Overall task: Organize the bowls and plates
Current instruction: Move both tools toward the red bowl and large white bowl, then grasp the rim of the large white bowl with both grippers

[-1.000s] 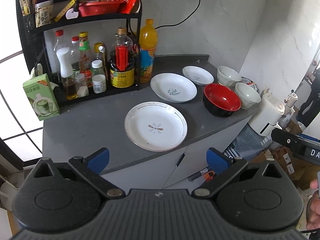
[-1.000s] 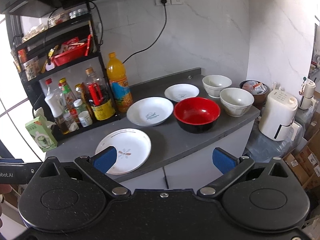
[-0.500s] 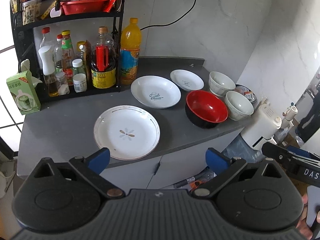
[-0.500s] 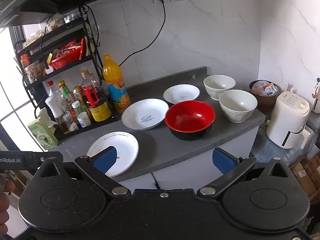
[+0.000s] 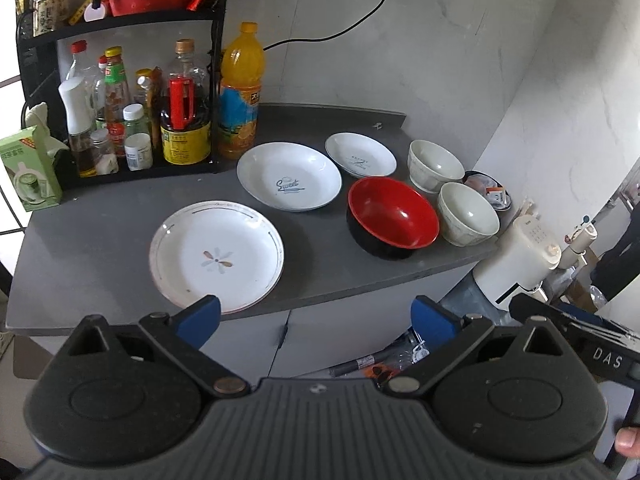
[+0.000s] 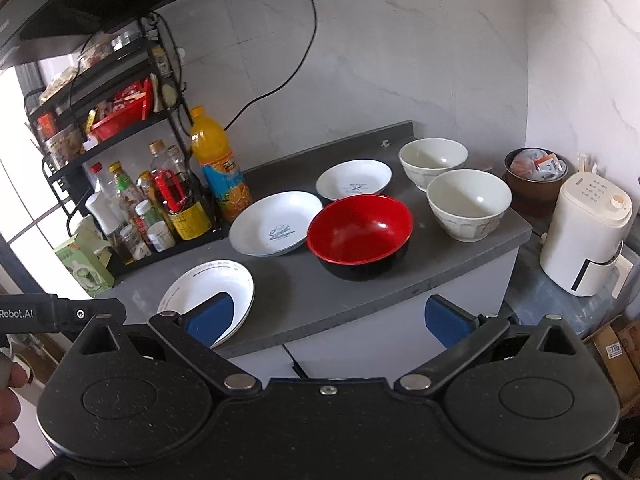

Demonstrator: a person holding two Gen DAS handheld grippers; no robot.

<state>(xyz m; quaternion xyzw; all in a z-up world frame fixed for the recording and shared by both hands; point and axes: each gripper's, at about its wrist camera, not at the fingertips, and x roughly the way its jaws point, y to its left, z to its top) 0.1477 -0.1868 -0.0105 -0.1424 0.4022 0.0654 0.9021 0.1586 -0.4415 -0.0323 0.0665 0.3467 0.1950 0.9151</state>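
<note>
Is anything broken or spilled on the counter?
Nothing looks broken or spilled. The three plates, the red bowl and the two white bowls all sit upright and apart on the counter. The only untidy bit: the flower plate sits close to the counter's front edge.

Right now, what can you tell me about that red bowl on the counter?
The red bowl is glossy red inside and black outside, and looks lacquered or plastic. It is the widest of the three bowls. It stands upright and empty on the grey counter, near the front edge, with nothing stacked in it. The plate printed "Sweet" lies right beside it; whether they touch is unclear. Neither claw is near it.
</note>
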